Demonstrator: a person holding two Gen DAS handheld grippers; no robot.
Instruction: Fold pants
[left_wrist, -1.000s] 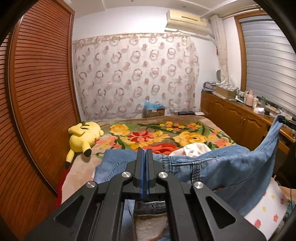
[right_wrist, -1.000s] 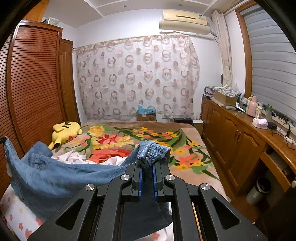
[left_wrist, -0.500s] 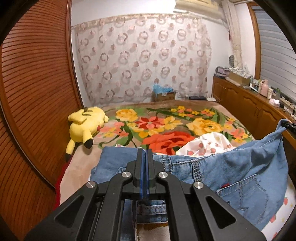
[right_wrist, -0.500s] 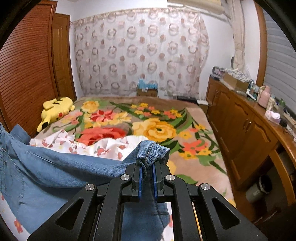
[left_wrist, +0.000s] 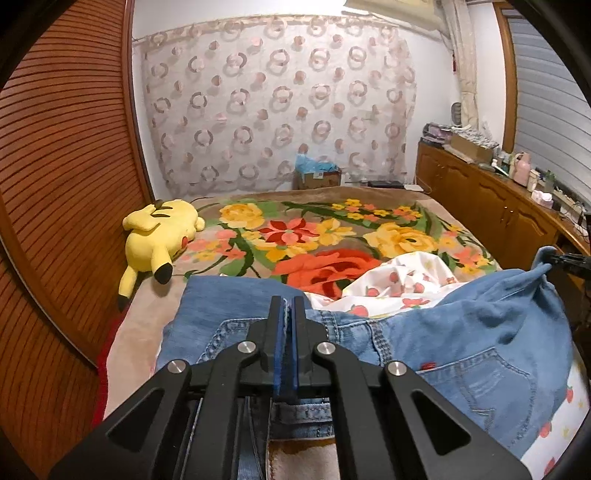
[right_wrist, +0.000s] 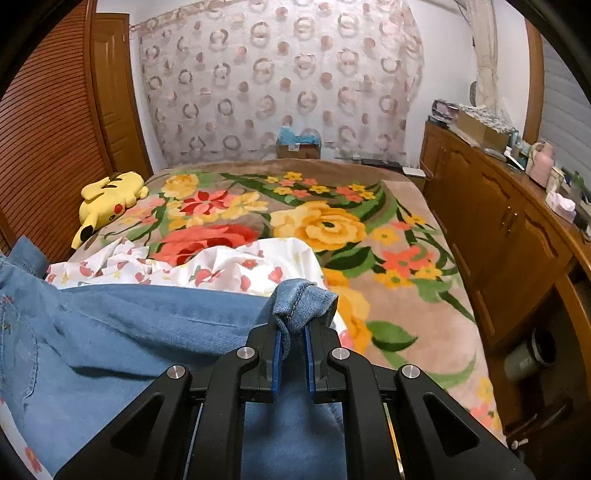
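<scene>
Over the last second both grippers dropped: blue denim pants now sag toward the floral-blanketed bed near its front edge. Left gripper fingers pinched tight on the waistband; right gripper fingers clamp a bunched hem (narrow gap). Judged: laying flat before folding.

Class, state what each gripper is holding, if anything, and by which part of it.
Both hold the blue denim jeans: the left gripper is shut on the waistband, and the right gripper pinches a bunched hem end.
</scene>
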